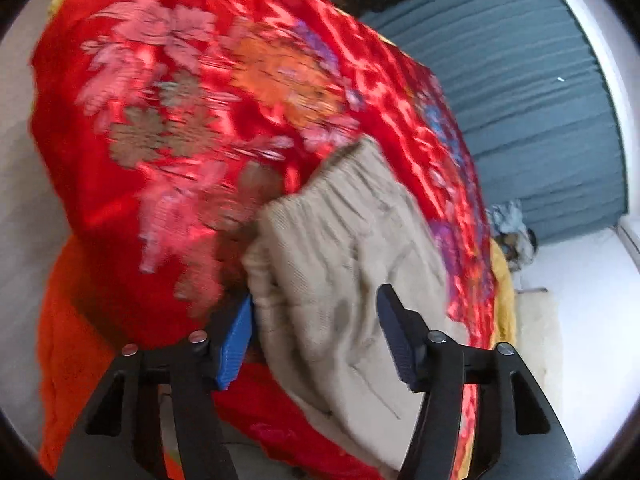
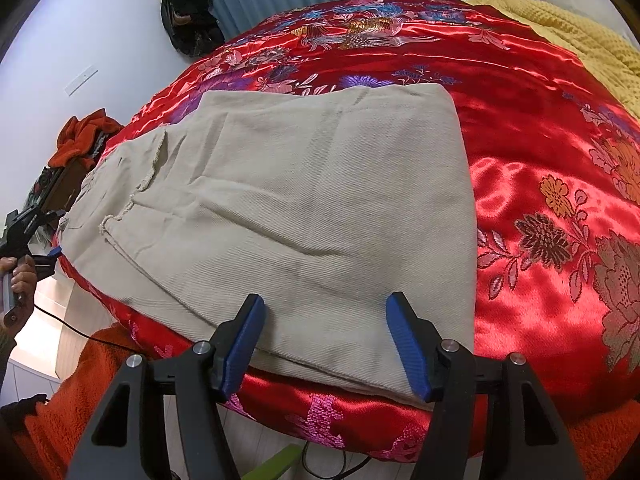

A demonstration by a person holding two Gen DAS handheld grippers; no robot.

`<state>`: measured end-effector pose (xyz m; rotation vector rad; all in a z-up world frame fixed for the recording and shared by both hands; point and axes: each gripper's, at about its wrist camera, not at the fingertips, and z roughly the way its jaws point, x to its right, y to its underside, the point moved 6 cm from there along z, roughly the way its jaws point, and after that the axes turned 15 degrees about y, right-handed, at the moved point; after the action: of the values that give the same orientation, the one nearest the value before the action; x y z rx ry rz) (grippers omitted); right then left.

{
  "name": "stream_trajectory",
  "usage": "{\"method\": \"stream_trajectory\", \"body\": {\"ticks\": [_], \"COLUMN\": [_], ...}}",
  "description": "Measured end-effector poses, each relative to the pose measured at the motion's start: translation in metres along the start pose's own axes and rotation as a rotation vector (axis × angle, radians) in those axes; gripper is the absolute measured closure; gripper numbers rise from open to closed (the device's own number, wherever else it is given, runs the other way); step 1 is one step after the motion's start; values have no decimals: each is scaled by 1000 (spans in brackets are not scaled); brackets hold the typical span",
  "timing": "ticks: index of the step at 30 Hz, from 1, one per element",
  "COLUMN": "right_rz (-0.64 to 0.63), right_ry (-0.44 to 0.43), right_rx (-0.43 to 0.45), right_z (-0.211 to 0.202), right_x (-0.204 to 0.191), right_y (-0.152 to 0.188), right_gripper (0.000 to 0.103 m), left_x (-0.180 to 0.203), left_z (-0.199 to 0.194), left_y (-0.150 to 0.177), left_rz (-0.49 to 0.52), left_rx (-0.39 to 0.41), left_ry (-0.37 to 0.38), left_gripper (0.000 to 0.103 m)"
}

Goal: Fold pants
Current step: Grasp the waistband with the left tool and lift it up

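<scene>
Pants (image 2: 280,208) near quilt (image 2: 520,152) edge, seemingly

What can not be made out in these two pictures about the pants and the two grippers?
- Left wrist view: motion blur smears the pants; whether the left gripper pinches them is unclear.
- Right wrist view: the right gripper covers part of the near hem; contact of its pads is unclear.
- Right wrist view: the picture edge cuts off the person's hand.
- Both views: the top layer hides the layers beneath.
</scene>
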<state>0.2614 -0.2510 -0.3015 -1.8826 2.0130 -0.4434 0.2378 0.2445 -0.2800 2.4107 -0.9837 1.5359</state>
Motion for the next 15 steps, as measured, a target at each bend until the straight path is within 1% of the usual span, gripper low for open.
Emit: {"method": "stream_trajectory", "body": {"ticks": [2, 3, 4, 6, 7, 8, 11, 12, 15], "right_rz": [2, 3, 2, 1, 0, -1, 3, 2, 0], "right_ry": [-1, -1, -1, 2, 3, 4, 2, 1, -1], "right_rx": [1, 1, 1, 1, 2, 2, 2, 2, 2], "right_z": [0, 0, 1, 1, 1, 1, 1, 1, 1], "right_x": [0, 0, 0, 0, 0, 0, 0, 0, 0], "right_y": [0, 0, 0, 0, 0, 0, 0, 0, 0], "right_gripper": [39, 39, 39, 39, 39, 39, 39, 39, 39], "left_x": [0, -4, -11, -19, -19, -17, -6, -2, 26], "left_z": [5, 9, 15, 17, 14, 8, -4, -6, -17], "left_y": [0, 0, 0, -1, -2, -4, -3, -3, -5], "left_rz": [26, 15, -18, -68, -83, -83, -83, -75, -10], "left_rx": [-8, -20, -44, -37, -22, -1, 9, 13, 31], "left_ry": [-18, -15, -7, 6, 10, -6, 5, 5, -13], "left_gripper": [42, 42, 40, 41, 56, 73, 81, 82, 83]}}
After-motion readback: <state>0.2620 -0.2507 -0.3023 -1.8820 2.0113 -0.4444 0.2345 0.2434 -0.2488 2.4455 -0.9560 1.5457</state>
